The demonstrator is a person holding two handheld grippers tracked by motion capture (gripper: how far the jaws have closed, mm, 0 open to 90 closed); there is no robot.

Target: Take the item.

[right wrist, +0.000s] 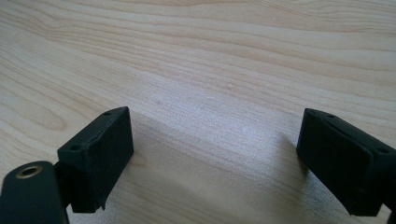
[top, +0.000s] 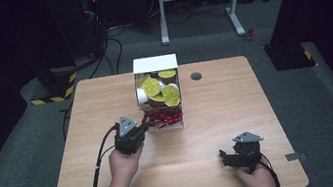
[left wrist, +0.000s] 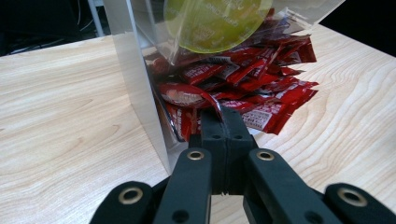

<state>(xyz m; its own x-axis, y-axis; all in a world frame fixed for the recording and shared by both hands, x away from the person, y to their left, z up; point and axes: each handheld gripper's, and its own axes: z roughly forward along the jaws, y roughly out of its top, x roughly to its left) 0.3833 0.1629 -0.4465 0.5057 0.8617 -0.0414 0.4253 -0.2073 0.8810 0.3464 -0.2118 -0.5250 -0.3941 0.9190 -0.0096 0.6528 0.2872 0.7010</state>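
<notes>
The left gripper is clenched on the edge of a red sachet at the open bottom of a clear dispenser box, directly ahead of its jaws. The step looks like picking one sachet from the red pile; next it likely needs a gentle pull back. The right gripper rests released, jaws wide, over the bare wooden table.

light: bright table, dark surroundings | shadows: soft | focus: near fingers slightly blurred
</notes>
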